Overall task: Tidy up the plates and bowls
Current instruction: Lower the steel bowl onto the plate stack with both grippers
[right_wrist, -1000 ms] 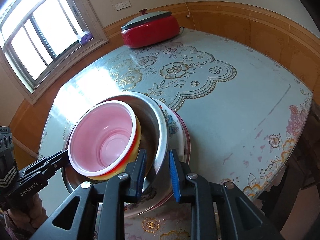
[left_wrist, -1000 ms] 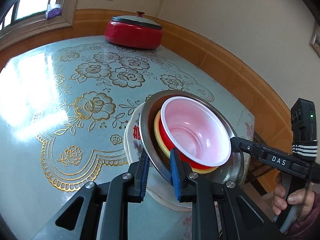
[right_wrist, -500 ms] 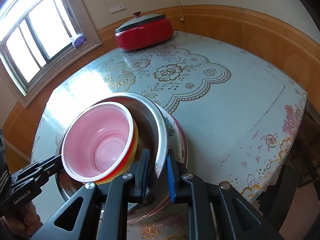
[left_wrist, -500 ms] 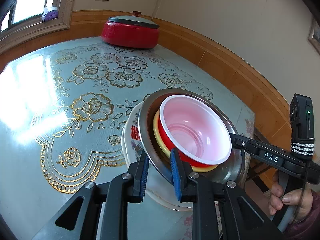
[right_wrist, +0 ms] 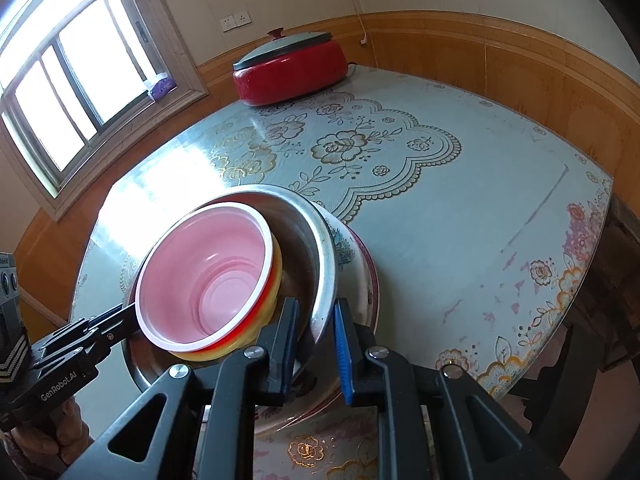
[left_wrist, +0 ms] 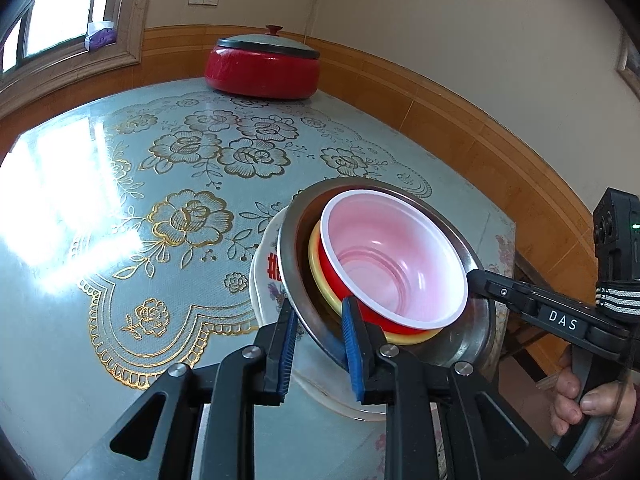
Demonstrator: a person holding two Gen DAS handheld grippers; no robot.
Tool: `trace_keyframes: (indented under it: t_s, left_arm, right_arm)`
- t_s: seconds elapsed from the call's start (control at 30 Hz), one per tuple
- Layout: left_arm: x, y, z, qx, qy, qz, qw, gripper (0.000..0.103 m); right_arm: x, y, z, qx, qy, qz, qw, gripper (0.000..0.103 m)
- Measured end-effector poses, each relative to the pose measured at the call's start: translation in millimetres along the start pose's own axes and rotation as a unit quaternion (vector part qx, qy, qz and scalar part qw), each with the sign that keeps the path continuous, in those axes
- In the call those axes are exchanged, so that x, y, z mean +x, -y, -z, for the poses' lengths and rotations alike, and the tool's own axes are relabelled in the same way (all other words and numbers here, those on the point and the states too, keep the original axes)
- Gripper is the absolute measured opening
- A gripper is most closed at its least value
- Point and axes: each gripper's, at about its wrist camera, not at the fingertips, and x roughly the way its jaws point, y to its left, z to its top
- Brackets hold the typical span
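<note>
Steel basin (left_wrist: 472, 344), nested w/ yellow bowl (left_wrist: 320, 276) and red bowl (left_wrist: 360, 304) (pink-white inside), sits on white floral plate (left_wrist: 264, 280) at near edge of table (left_wrist: 120, 240). Left gripper (left_wrist: 318, 340) pinches basin rim narrow, pads either side; right gripper (right_wrist: 316, 340) has just reopened slightly yet clamps the opposite rim. Advice: lift both sides level and together, else the stack slides. Red lidded pot (right_wrist: 290, 68) well apart, far side.
</note>
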Motion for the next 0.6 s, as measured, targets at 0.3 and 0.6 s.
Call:
trace_keyframes:
  t_s: [0.3,0.6]
  left_arm:
    - [0.4,2.8,0.0,0.008,0.001,0.000,1.0000,0.024]
    - [0.5,1.9,-1.2,0.007,-0.001,-0.005,1.0000,0.027]
  right_arm:
    - [-6.3,-4.2,10.1,0.000,0.009,0.003,1.000,0.019]
    - [-5.9,-2.2,5.7,0.014,0.011,-0.001,1.000,0.019]
